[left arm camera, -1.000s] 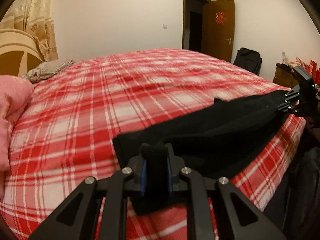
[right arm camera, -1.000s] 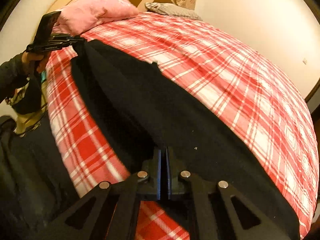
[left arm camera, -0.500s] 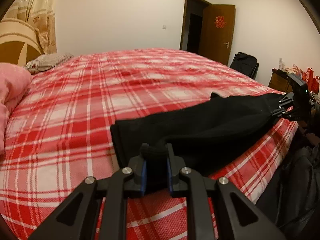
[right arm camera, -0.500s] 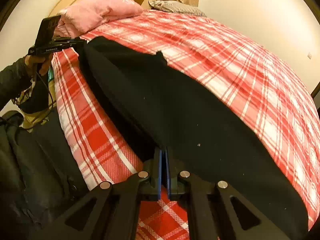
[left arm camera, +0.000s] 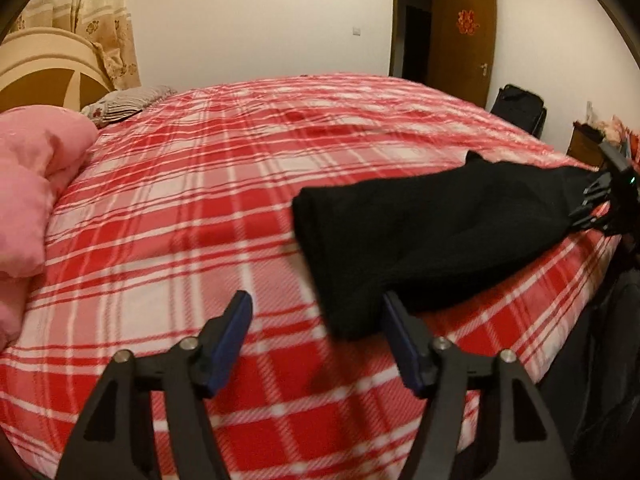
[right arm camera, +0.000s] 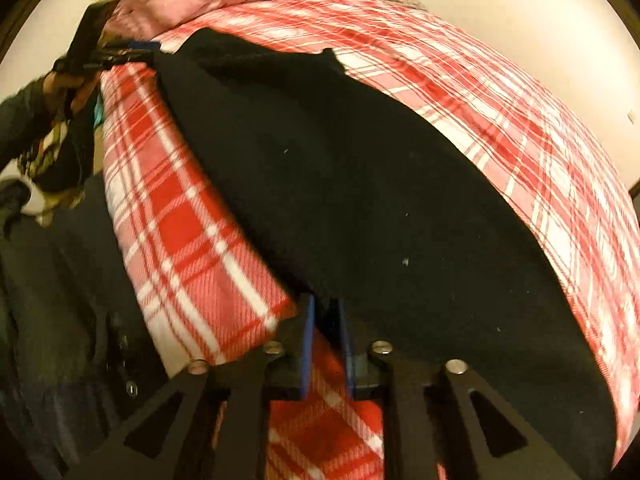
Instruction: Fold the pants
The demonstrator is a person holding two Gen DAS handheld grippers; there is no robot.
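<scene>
Black pants (left arm camera: pixel 432 232) lie lengthwise along the near edge of a red-and-white plaid bed (left arm camera: pixel 224 184). My left gripper (left arm camera: pixel 316 312) is open and empty; the pants' near end lies just beside its right finger (left arm camera: pixel 396 332). In the right wrist view the pants (right arm camera: pixel 360 184) stretch from my right gripper (right arm camera: pixel 326 316) toward the left gripper (right arm camera: pixel 120 50) at the far end. The right jaws stand slightly apart with the edge of the pants at their tips; I cannot tell whether they still pinch the cloth.
A pink duvet (left arm camera: pixel 28 184) and a patterned pillow (left arm camera: pixel 124 100) lie at the headboard end. A dark bag (left arm camera: pixel 520 108), a wooden cabinet (left arm camera: pixel 584 148) and an open brown door (left arm camera: pixel 464 40) stand beyond the foot. The person's dark clothing (right arm camera: pixel 60 280) is beside the bed edge.
My left gripper has opened and let go of the pants' end, which now lies on the bed. The right jaws have parted a little and the pants have settled flatter.
</scene>
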